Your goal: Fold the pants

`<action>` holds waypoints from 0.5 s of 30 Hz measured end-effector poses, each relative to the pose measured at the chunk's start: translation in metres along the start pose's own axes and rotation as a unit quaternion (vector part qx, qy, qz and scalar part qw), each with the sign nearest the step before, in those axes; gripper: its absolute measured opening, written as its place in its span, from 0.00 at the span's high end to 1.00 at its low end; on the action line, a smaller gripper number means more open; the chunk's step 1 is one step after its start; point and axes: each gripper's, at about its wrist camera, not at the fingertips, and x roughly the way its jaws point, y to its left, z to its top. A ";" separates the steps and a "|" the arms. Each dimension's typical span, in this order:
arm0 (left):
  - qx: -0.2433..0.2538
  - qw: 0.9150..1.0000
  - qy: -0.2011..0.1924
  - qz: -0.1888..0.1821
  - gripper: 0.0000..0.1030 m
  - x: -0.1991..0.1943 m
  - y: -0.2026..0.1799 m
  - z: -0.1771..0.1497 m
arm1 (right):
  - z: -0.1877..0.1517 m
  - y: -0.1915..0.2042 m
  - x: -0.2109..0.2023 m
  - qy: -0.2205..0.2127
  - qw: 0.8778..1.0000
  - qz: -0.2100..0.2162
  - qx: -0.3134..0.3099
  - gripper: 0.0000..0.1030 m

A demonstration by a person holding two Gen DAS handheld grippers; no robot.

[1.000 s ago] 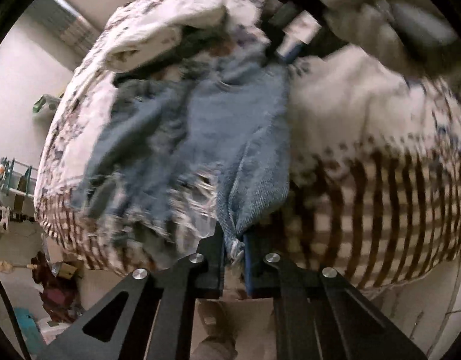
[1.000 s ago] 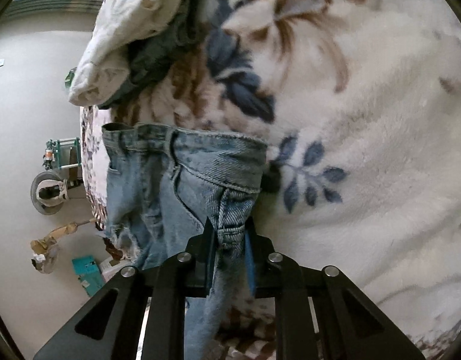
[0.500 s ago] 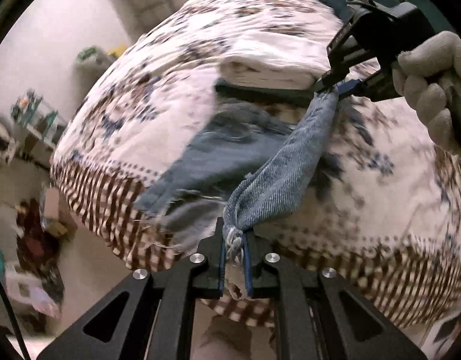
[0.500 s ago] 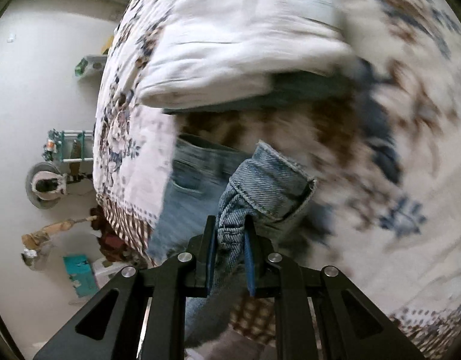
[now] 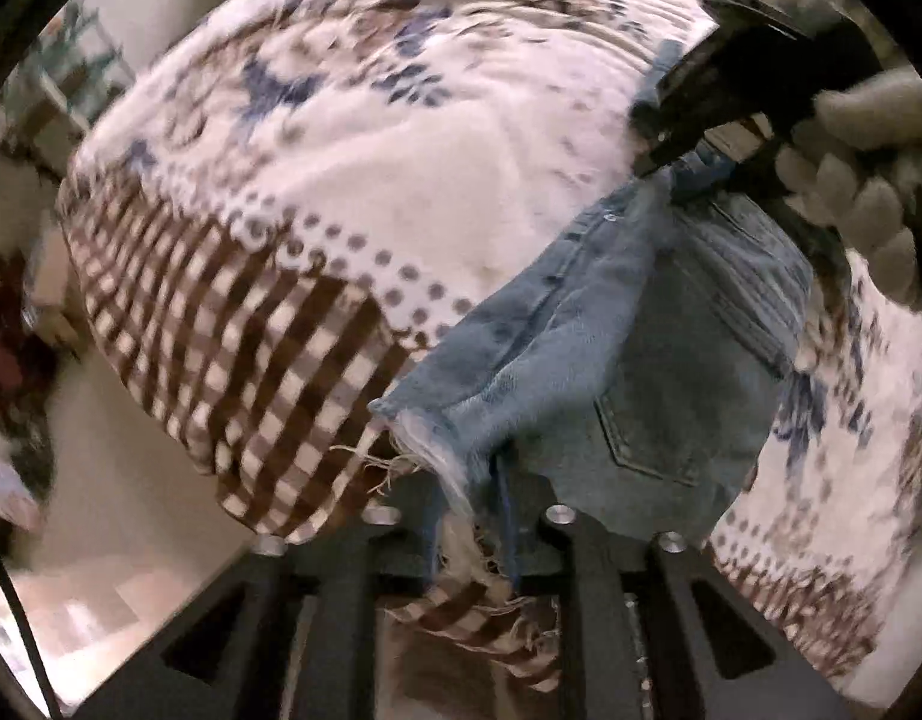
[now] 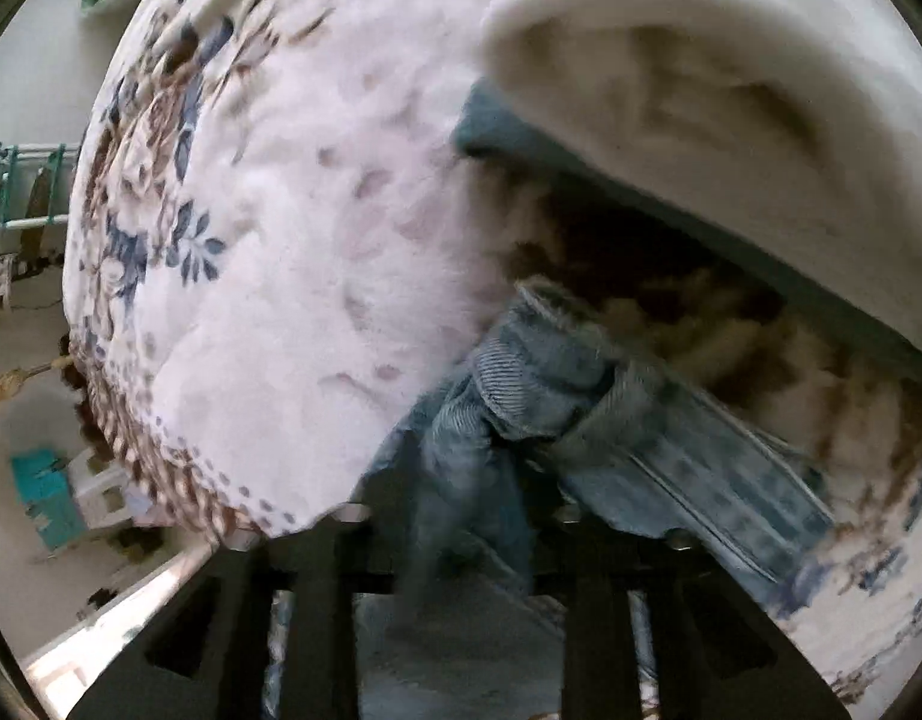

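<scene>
Blue denim pants [image 5: 653,360] with a frayed hem lie on a flowered blanket [image 5: 401,138] on a bed. My left gripper [image 5: 470,516] is shut on the frayed hem, near the blanket's checked edge. My right gripper [image 6: 467,516] is shut on the waistband end of the pants [image 6: 533,384]. In the left wrist view the right gripper [image 5: 689,138] shows at the upper right, held by a gloved hand [image 5: 869,180], gripping the denim. The pants hang folded lengthwise between the two grippers, back pocket showing.
A stack of folded cloth, white [image 6: 731,90] over dark teal, lies on the blanket just beyond the right gripper. The bed's edge [image 5: 233,372] drops to the floor at the left, with blurred clutter there.
Both grippers swung the pants rightward across the bed while holding them. The pants now lie doubled, pocket side up. The right gripper is closer to the folded stack.
</scene>
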 end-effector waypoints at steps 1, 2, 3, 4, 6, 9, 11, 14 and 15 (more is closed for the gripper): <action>-0.009 1.000 0.003 0.001 0.61 -0.002 0.007 -0.001 | 0.001 0.000 -0.004 0.002 1.000 0.026 -0.004 0.31; -0.013 1.000 0.003 0.001 0.51 -0.005 0.010 -0.004 | 0.000 0.000 -0.008 0.000 0.999 0.042 -0.005 0.20; -0.019 1.000 0.000 0.007 0.43 -0.011 0.012 -0.008 | -0.004 -0.003 -0.016 -0.003 0.998 0.063 -0.007 0.19; -0.022 1.000 -0.002 0.012 0.21 -0.015 0.013 -0.011 | -0.011 -0.007 -0.026 -0.005 0.998 0.069 -0.011 0.19; -0.030 0.999 -0.004 0.015 0.12 -0.024 0.015 -0.017 | -0.022 -0.015 -0.040 -0.016 0.998 0.057 -0.013 0.19; -0.047 0.999 -0.005 0.014 0.12 -0.032 0.012 -0.027 | -0.045 -0.046 -0.063 -0.038 0.999 0.018 -0.004 0.19; -0.069 0.998 -0.002 0.009 0.12 -0.032 0.007 -0.035 | -0.059 -0.072 -0.071 -0.039 0.999 0.017 0.004 0.19; -0.116 0.993 0.006 -0.007 0.12 -0.022 -0.001 -0.048 | -0.073 -0.120 -0.073 -0.041 0.998 0.029 0.022 0.19; -0.140 0.990 0.010 -0.022 0.12 -0.018 -0.002 -0.053 | -0.073 -0.129 -0.069 -0.043 0.998 0.035 0.027 0.19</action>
